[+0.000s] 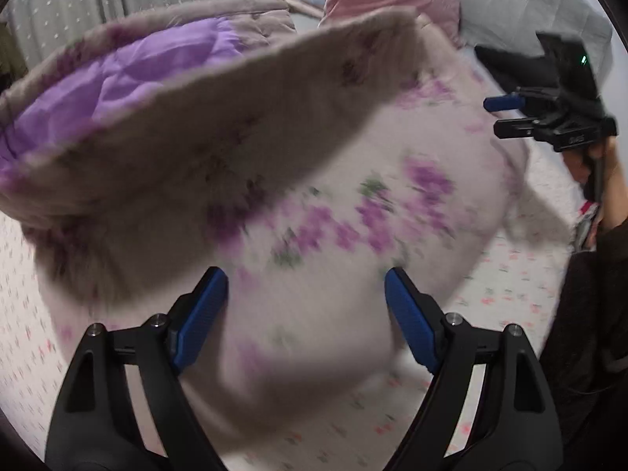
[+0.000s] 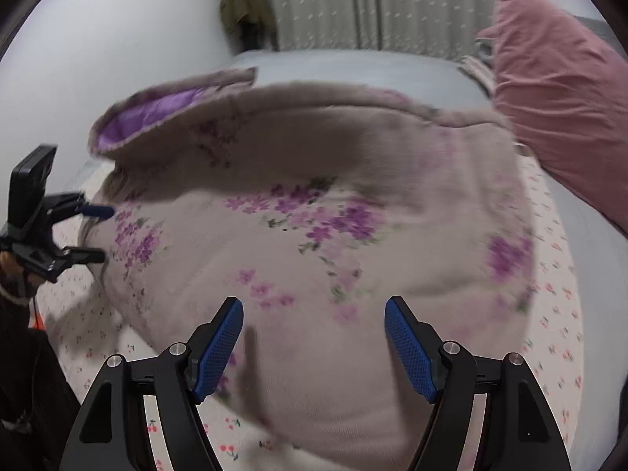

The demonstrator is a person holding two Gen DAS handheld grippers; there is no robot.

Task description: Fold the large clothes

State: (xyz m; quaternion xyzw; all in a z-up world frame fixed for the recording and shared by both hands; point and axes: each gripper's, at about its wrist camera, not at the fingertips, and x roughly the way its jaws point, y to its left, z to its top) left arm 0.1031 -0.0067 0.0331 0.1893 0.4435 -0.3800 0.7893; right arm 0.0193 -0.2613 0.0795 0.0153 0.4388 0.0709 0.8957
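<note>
I have both grippers empty and spread wide: my left gripper [image 1: 306, 314] hangs over the near part of the padded floral jacket [image 1: 353, 216], and my right gripper [image 2: 314, 337] hangs over the same garment from the other side, neither one touching cloth as far as I can tell. The jacket lies across the bed [image 2: 557, 314] on its cherry-print sheet, with one flap [image 1: 219, 125] lifted or curling up so the purple lining [image 1: 129, 74] shows; the picture is blurred there, so I cannot say whether it is falling or resting. I judge a fold is being laid and the grippers stand off to let the cloth settle. The near hem sits close to the bed's front edge, with bare sheet on both sides for sliding in. A pink pillow [image 2: 557, 90] crowds the far right corner, so I would work away from it.
</note>
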